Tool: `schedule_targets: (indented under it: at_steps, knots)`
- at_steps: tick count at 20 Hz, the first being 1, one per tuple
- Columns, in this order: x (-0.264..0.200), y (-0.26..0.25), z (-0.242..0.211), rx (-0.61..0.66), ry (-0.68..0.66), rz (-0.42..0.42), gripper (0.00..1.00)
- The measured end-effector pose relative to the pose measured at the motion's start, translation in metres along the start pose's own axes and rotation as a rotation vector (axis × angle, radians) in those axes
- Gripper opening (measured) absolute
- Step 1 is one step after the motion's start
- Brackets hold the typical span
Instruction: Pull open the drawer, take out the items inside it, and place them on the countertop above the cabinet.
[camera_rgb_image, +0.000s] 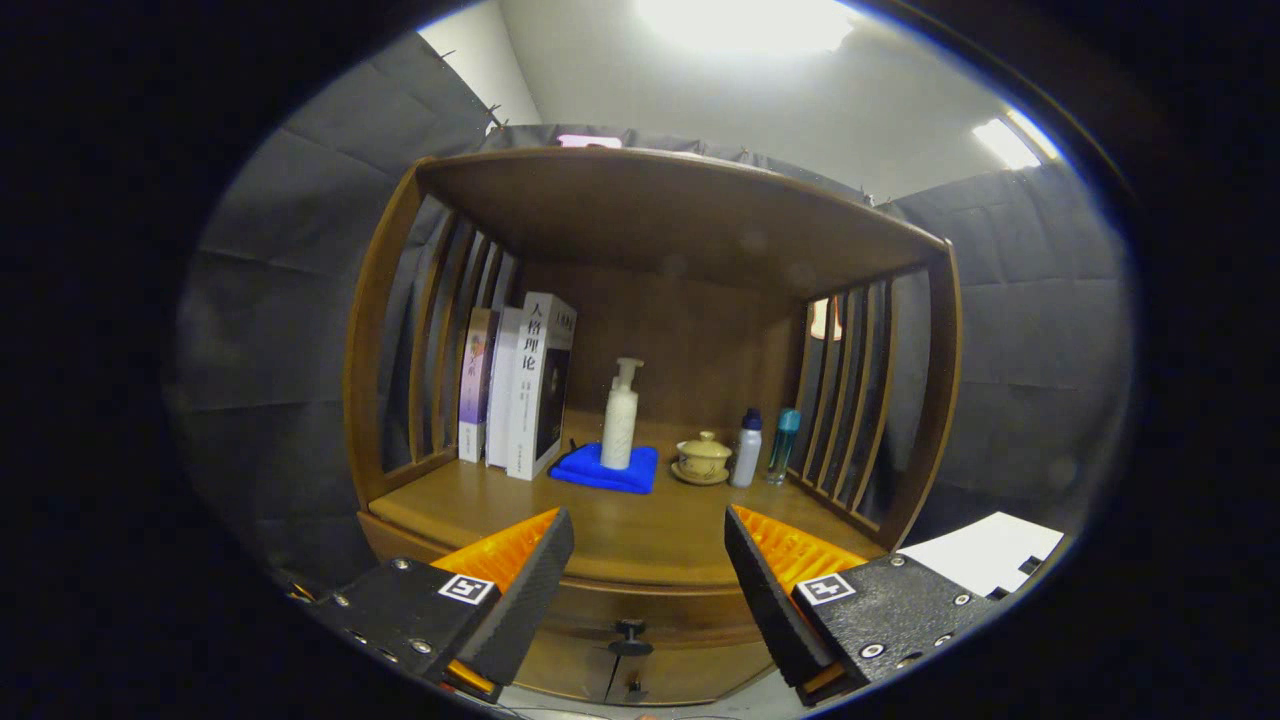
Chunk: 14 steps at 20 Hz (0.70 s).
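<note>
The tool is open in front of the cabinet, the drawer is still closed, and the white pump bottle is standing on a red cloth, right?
Not quite: the cloth under the pump bottle is blue, not red, as the gripper view shows. The rest holds: the tool is open in front of the cabinet, and the drawer looks closed, its knob between the fingers.

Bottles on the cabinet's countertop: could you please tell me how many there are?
3: a white pump bottle on the blue cloth, a grey bottle and a teal bottle side by side right of the lidded cup.
</note>
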<state>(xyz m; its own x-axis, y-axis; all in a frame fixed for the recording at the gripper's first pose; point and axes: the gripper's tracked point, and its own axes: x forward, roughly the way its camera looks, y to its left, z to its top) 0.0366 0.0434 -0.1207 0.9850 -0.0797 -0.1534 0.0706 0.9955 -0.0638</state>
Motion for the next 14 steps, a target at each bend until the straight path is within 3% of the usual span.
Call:
schedule_targets:
  at_steps: [8,14]
  knots:
    - [0.013,0.016,-0.098,0.059,0.116,0.004,0.94]
    - [0.027,0.011,-0.149,-0.056,0.178,-0.044,0.93]
